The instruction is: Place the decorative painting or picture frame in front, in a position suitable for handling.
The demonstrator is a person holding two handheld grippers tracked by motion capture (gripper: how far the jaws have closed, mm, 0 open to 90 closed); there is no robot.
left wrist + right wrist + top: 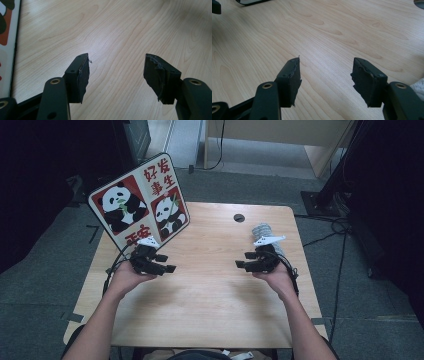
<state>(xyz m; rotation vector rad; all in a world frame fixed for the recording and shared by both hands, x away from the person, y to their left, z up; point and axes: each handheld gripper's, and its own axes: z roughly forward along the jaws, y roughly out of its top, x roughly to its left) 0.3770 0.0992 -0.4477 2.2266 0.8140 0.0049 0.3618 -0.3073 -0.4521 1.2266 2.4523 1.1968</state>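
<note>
The left gripper (167, 262) gapes wide and empty just beside the leaning panda-printed red-and-white board (139, 200). The right gripper (243, 259), equally spread with nothing between its jaws, hovers just in front of the rolled grey-white cloth (263, 231) on the pale wooden table (210, 305).

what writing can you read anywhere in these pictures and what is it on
"好", "发", "事", "生": red characters at the top right corner of the panda board, which stands tilted at the table's far left.
Two more red characters at the board's bottom edge: cut off by the left gripper, unreadable.
The rolled grey cloth beside the right gripper: no writing.
Gripper views: no text readable; the board's edge shows only colour patches.
</note>
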